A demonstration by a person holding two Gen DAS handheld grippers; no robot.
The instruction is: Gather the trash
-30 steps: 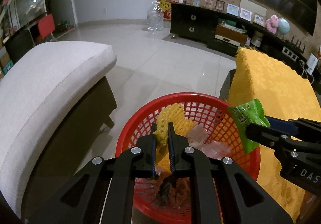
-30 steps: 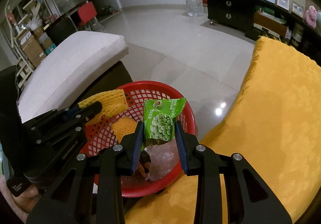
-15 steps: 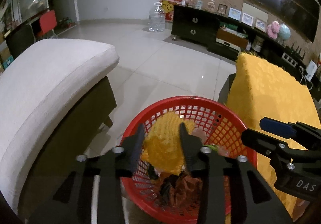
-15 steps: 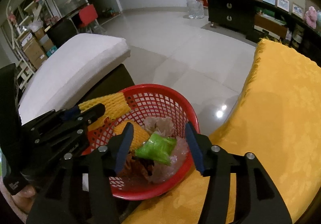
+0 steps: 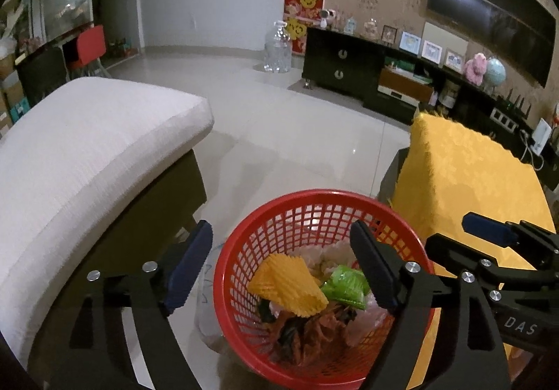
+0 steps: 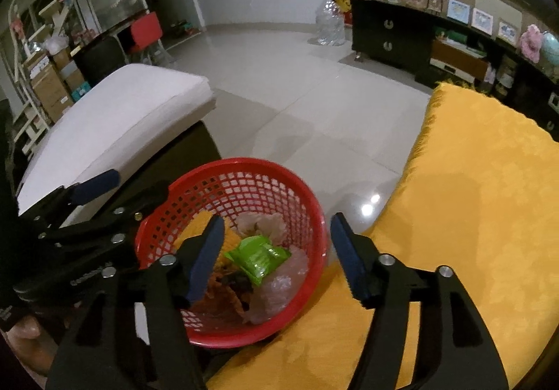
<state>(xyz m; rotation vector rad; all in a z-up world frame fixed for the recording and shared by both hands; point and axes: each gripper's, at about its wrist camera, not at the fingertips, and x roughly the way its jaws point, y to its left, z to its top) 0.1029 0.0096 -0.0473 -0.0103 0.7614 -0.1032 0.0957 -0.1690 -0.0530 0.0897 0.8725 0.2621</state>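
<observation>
Both the left gripper (image 5: 281, 266) and right gripper (image 6: 276, 252) hang spread and empty. Between their jaws, the basket (image 5: 244, 247) holds a light, crushable foam net (image 5: 288, 287) and a slippery wrapper (image 6: 256, 255); pinch edges.

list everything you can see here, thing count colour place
basket: 1, red mesh, on the floor between sofa and yellow cloth
foam net: 1, yellow, lying in the basket
snack packet: 1, green, in the basket beside the foam net
clear plastic wrap: crumpled, in the basket, count unclear
sofa cushion: 1, white, left of the basket
yellow cloth: 1, draped over the surface right of the basket
water jug: 1, clear, on the far floor
tv cabinet: 1, black, along the far wall
left gripper: 1, black, open over the basket
right gripper: 1, black, open over the basket
</observation>
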